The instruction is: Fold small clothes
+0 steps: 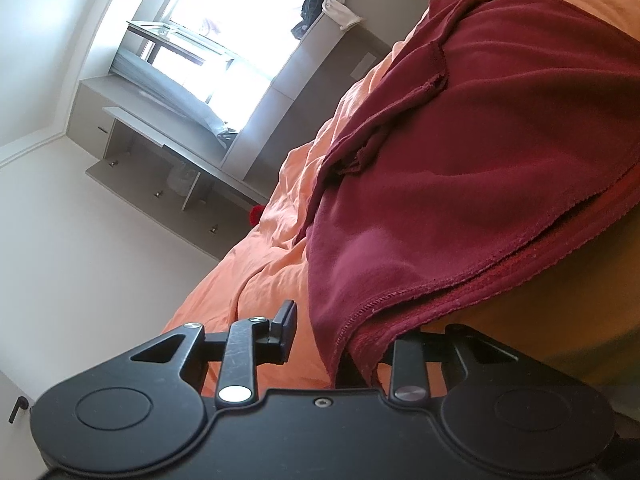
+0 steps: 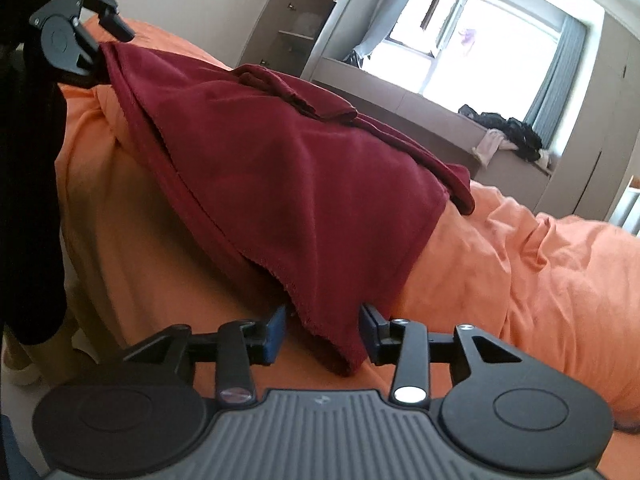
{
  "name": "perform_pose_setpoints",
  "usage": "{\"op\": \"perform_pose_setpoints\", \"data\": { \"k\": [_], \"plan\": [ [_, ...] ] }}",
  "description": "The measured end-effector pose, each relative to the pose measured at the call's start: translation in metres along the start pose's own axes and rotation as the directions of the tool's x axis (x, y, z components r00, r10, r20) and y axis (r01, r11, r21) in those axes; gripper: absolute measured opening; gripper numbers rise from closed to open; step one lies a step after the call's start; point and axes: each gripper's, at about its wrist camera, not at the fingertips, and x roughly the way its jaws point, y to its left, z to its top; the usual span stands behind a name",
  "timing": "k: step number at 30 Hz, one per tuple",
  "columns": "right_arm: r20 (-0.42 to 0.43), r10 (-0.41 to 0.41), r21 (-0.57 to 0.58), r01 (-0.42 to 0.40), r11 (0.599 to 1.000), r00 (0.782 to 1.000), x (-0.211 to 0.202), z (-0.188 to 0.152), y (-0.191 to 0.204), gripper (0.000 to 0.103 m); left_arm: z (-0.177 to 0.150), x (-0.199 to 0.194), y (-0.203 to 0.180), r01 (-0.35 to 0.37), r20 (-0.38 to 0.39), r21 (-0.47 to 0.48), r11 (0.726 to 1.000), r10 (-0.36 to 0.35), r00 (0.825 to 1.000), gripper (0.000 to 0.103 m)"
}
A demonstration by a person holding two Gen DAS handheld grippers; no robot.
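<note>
Right wrist alone shows left tool [image 2: 102, 40] gripping garment [image 2: 280, 168].

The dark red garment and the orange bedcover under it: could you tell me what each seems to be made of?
The dark red garment looks like soft, matte fleece or velour: slightly fuzzy nap, overlock-stitched hems, limp folds. The orange bedcover looks like thin woven cotton or a blend, matte, with fine sharp creases; the exact fibre cannot be told.
</note>
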Motion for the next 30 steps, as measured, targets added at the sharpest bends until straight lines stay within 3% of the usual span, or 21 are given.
{"op": "perform_pose_setpoints", "data": {
  "k": [1, 2, 3, 7, 10, 15, 16, 18, 20, 22, 25, 26, 30],
  "plan": [
    [0.007, -0.011, -0.002, 0.011, 1.000, 1.000, 0.001, 0.001, 0.001, 0.039, 0.001, 0.000, 0.000, -0.001, 0.002, 0.000, 1.000, 0.001, 1.000, 0.035],
    [0.015, -0.017, 0.004, 0.017, 1.000, 1.000, 0.002, 0.001, 0.000, 0.011, 0.001, 0.000, -0.001, -0.001, 0.002, 0.002, 1.000, 0.001, 1.000, 0.035],
    [0.031, -0.018, 0.025, 0.017, 1.000, 0.999, 0.000, 0.003, -0.002, 0.002, 0.001, -0.001, -0.002, -0.003, 0.002, 0.003, 1.000, 0.003, 1.000, 0.035],
    [0.085, -0.098, 0.090, 0.091, 0.992, 0.992, -0.013, 0.005, -0.018, 0.001, -0.002, -0.001, -0.003, -0.009, 0.000, 0.005, 1.000, 0.009, 1.000, 0.037],
    [0.067, -0.158, 0.159, 0.145, 0.977, 0.985, -0.019, 0.001, -0.035, 0.001, -0.002, -0.002, -0.003, -0.008, -0.001, 0.007, 1.000, 0.008, 1.000, 0.039],
    [0.055, -0.119, 0.166, 0.108, 0.980, 0.991, -0.021, -0.005, -0.040, 0.001, -0.001, -0.002, -0.005, -0.002, 0.006, 0.029, 1.000, 0.002, 1.000, 0.038],
    [0.051, -0.119, 0.145, 0.111, 0.983, 0.992, -0.019, -0.006, -0.037, 0.001, -0.001, -0.002, -0.006, 0.001, 0.005, 0.031, 1.000, -0.001, 1.000, 0.035],
    [0.043, -0.114, 0.132, 0.107, 0.985, 0.993, -0.018, -0.007, -0.033, 0.001, -0.003, -0.003, -0.004, 0.010, 0.011, 0.028, 1.000, -0.010, 1.000, 0.008],
    [0.042, -0.075, 0.149, 0.068, 0.986, 0.996, -0.018, -0.008, -0.033, 0.002, -0.005, -0.004, -0.001, 0.014, 0.019, 0.017, 1.000, -0.015, 1.000, 0.005],
    [0.074, -0.024, 0.160, 0.012, 0.987, 0.997, -0.022, -0.010, -0.034, 0.011, -0.007, -0.006, 0.005, -0.001, 0.040, 0.010, 1.000, 0.001, 0.999, 0.005],
    [0.126, 0.036, 0.149, -0.055, 0.987, 0.991, -0.031, -0.015, -0.031, 0.071, -0.006, -0.011, 0.018, -0.037, 0.078, -0.018, 0.999, 0.039, 0.996, 0.005],
    [0.131, 0.045, 0.139, -0.063, 0.988, 0.990, -0.031, -0.015, -0.029, 0.079, -0.005, -0.012, 0.023, -0.046, 0.086, -0.029, 0.999, 0.048, 0.995, 0.005],
    [0.138, 0.043, 0.049, -0.050, 0.998, 0.989, -0.024, -0.011, -0.010, 0.080, 0.002, -0.017, 0.045, -0.038, 0.098, -0.080, 0.996, 0.045, 0.994, 0.005]
  ]
}}
